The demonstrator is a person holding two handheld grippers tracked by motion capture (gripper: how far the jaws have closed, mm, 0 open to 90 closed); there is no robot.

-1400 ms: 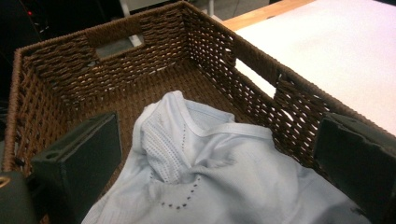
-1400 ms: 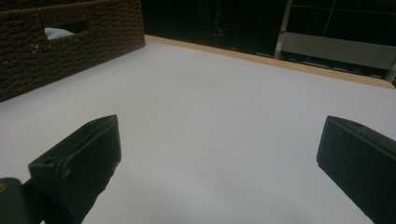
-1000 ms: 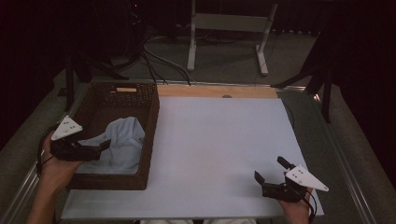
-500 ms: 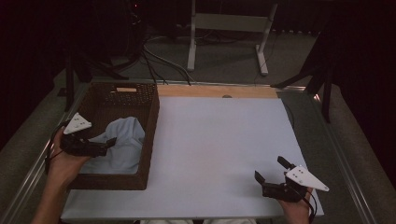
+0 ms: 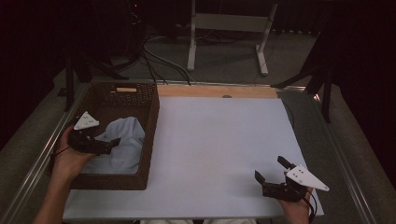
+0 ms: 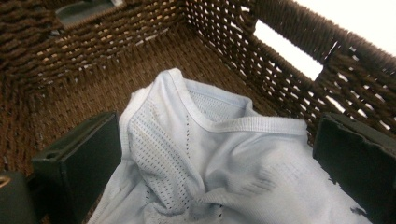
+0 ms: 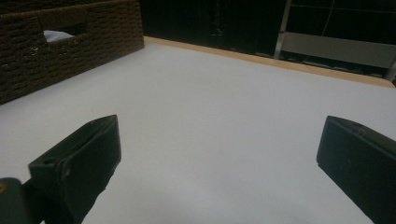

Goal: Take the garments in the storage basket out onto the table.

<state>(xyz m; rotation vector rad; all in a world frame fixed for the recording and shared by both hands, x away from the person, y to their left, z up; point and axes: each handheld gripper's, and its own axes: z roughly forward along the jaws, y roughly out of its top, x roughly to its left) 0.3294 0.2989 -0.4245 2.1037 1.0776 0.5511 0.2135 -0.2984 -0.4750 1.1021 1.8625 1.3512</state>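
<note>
Two black jaws of the left gripper stand wide apart with nothing pinched, and between them, in the left gripper view, lies the pale blue mesh garment, crumpled in the near half of the brown wicker basket. A second ago that gripper hung higher over the basket's rim at about nine o'clock; it has since dipped and swung inward, so its jaws now straddle the cloth's ribbed collar. To my eye that puts the grab one squeeze away, though I can't tell whether the jaws touch the fabric yet. Out at five o'clock on the white tabletop, well apart from the basket, the right gripper sits unmoved, jaws spread and empty, waiting.
</note>
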